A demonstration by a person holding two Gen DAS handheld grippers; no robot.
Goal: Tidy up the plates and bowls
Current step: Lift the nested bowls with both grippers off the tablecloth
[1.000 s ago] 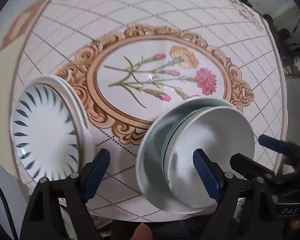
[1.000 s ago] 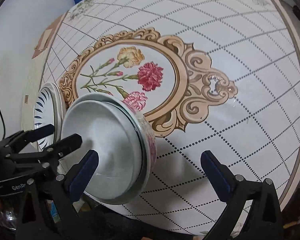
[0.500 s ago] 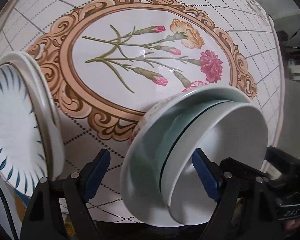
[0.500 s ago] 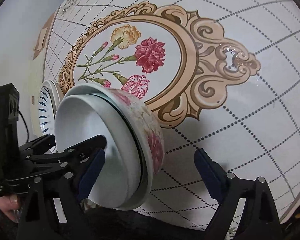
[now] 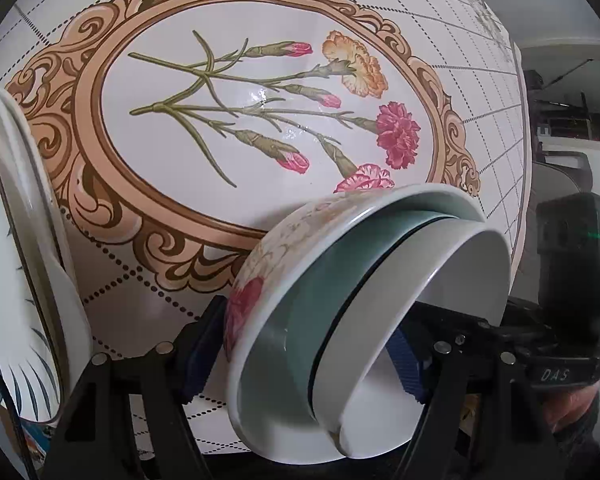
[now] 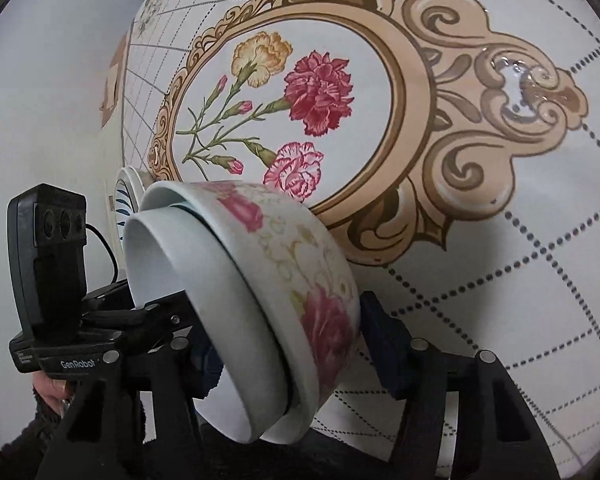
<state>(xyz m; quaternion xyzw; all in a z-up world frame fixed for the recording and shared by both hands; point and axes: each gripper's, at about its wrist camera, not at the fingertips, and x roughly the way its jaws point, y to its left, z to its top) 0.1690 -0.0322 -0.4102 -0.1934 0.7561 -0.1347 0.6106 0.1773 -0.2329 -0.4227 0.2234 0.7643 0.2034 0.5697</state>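
Observation:
A stack of nested bowls (image 5: 340, 320) sits near the table's front edge: a rose-patterned outer bowl (image 6: 300, 272), a green bowl (image 5: 320, 304) inside it, and a white bowl (image 5: 452, 280) innermost. My left gripper (image 5: 304, 356) is open and straddles the stack's left wall, one finger outside and one inside the white bowl. My right gripper (image 6: 296, 348) is open and straddles the right wall the same way. A stack of white plates with blue leaf marks (image 5: 16, 280) lies to the left.
The round table (image 5: 260, 120) has a glossy floral cloth with an ornate tan frame. The plates also show in the right wrist view (image 6: 126, 192) behind the bowls. Each gripper's body shows in the other's view. The table's front edge is right below the bowls.
Both grippers have moved forward and down onto the bowl stack, so their fingers now bracket opposite walls. The bowls and plates have not visibly shifted.

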